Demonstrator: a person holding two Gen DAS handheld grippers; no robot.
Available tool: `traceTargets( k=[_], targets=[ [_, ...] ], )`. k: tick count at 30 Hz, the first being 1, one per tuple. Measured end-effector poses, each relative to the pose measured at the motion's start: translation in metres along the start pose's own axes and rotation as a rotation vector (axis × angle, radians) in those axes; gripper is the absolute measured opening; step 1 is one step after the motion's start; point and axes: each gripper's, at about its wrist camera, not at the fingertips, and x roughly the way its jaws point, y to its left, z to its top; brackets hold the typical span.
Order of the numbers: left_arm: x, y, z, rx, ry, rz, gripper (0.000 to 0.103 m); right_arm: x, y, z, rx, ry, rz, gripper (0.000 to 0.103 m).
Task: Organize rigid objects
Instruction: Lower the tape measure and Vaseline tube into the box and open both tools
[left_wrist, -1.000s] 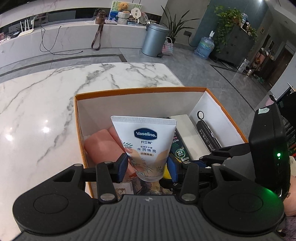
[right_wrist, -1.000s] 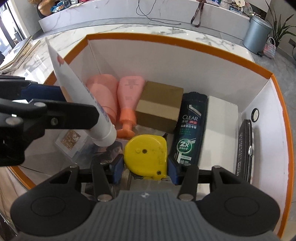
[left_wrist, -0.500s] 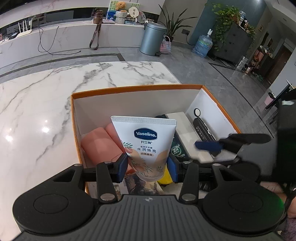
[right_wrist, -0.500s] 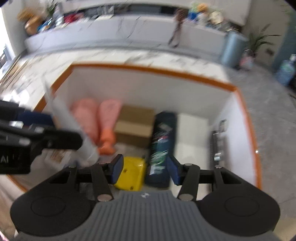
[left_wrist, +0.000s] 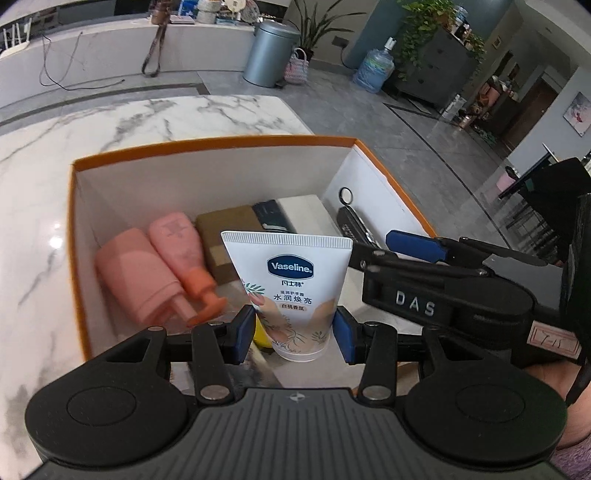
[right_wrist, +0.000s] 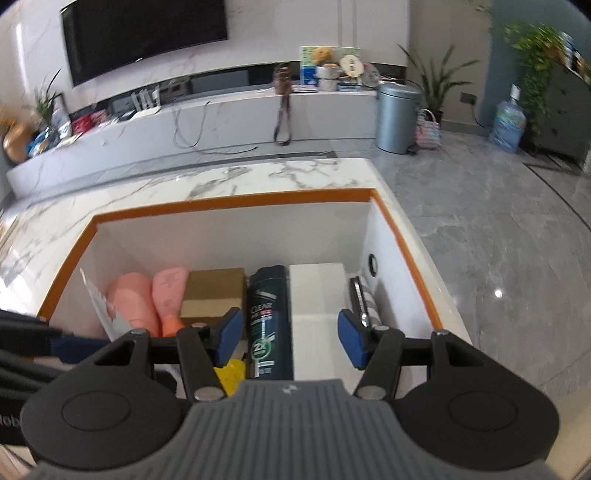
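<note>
Jaws of my left gripper (left_wrist: 293, 334) pinch the Vaseline tube (left_wrist: 293, 291) near its cap, crimped end up, so it can drop into the orange-rimmed box (left_wrist: 207, 142) on the bench (left_wrist: 33, 206). My right gripper (right_wrist: 290, 341) has just been opening its jaws, nothing between them, above the Clear bottle (right_wrist: 267, 321). Yellow tape measure (right_wrist: 231, 374) lies below, probably just released.

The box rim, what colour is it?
Orange; the box rim shows best in the right wrist view.
</note>
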Motion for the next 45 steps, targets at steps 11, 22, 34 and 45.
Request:
traceTargets(
  k=[11, 22, 34, 45],
  targets=[
    [0.025, -0.013, 0.003, 0.000, 0.077, -0.074, 0.052, 0.003, -0.012, 0.007, 0.022, -0.009, 0.024, 0.058],
    [0.060, -0.020, 0.006, -0.020, 0.175, -0.115, 0.052, 0.006, -0.020, 0.010, -0.056, 0.004, 0.007, 0.058],
    [0.061, -0.023, 0.008, -0.006, 0.189, -0.064, 0.072, 0.004, -0.020, 0.009, -0.054, -0.008, 0.005, 0.058],
    [0.033, -0.015, 0.012, -0.019, 0.064, -0.023, 0.086, -0.010, -0.022, 0.012, -0.047, -0.057, -0.024, 0.069]
  ],
)
